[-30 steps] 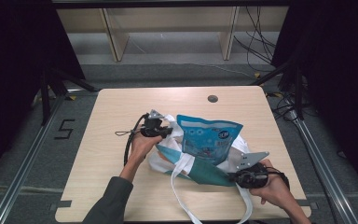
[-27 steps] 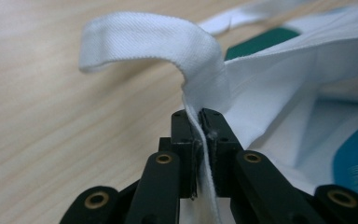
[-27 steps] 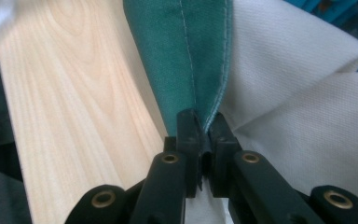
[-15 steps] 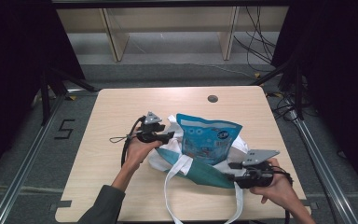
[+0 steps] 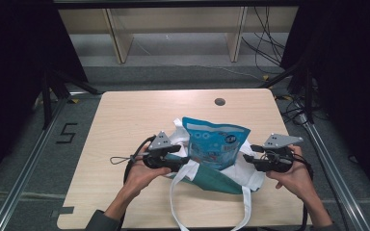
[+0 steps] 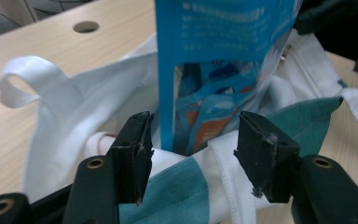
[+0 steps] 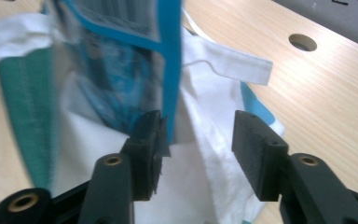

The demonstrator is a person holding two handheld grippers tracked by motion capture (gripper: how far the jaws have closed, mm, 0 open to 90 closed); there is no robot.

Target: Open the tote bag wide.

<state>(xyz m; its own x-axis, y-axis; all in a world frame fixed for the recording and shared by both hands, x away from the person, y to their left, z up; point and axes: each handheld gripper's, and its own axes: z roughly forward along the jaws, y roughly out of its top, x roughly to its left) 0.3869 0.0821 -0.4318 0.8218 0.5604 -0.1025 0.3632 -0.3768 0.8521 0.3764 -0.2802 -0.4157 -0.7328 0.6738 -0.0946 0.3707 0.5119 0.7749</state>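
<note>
A white and teal tote bag point(image 5: 207, 175) lies mid-table with a blue snack pouch point(image 5: 214, 142) standing in it. My left gripper point(image 5: 183, 156) is at the bag's left side and my right gripper point(image 5: 248, 155) at its right, each pointing inward. In the left gripper view, the left gripper point(image 6: 191, 149) has just been opening. The bag's hem point(image 6: 219, 158) runs between its jaws, and the pads do not press it. In the right gripper view, the right gripper point(image 7: 198, 137) has just opened, then closed a little. Its jaws stand apart over white cloth point(image 7: 186, 177), beside the pouch's edge point(image 7: 170, 70).
The wooden table point(image 5: 125, 120) has a round hole point(image 5: 219, 101) near its far edge. The bag's white handles point(image 5: 173, 197) trail toward the near edge. Metal rails run along both sides of the table, with shelving and cables beyond it.
Both grippers have let go of the bag's sides and opened. The left hand has drawn toward the near edge. The right hand has lifted. The pouch now stands more upright.
</note>
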